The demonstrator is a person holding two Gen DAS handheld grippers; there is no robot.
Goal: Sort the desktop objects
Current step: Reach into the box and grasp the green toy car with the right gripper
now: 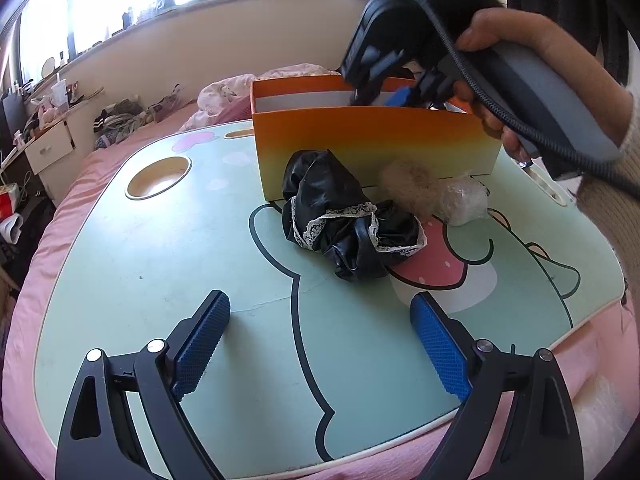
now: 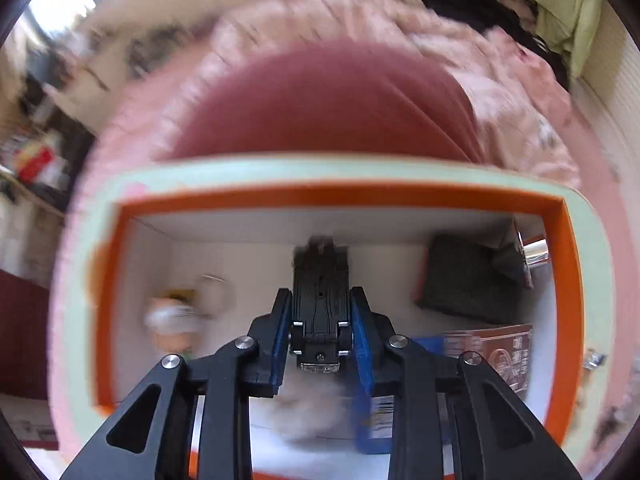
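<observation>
An orange box [image 1: 372, 136] stands at the far side of the green cartoon lap table [image 1: 160, 248]. In front of it lie a crumpled black cloth with white lace [image 1: 344, 224], a beige fluffy ball [image 1: 412, 188] and a clear plastic-wrapped lump [image 1: 464, 200]. My left gripper [image 1: 320, 340] is open and empty, low over the table's near side. My right gripper [image 2: 320, 332] is shut on a black plastic clip-like object [image 2: 320, 300] and hangs over the open box [image 2: 568, 264]; it shows from outside in the left wrist view [image 1: 384, 88].
Inside the box lie a dark grey pad [image 2: 468, 284], a brown printed packet [image 2: 500, 352], a blue carton [image 2: 372, 428], a fluffy beige item [image 2: 312, 412] and a blurred orange-white thing [image 2: 172, 320]. Pink bedding [image 2: 328, 112] surrounds the table. A cluttered desk [image 1: 44, 136] stands at left.
</observation>
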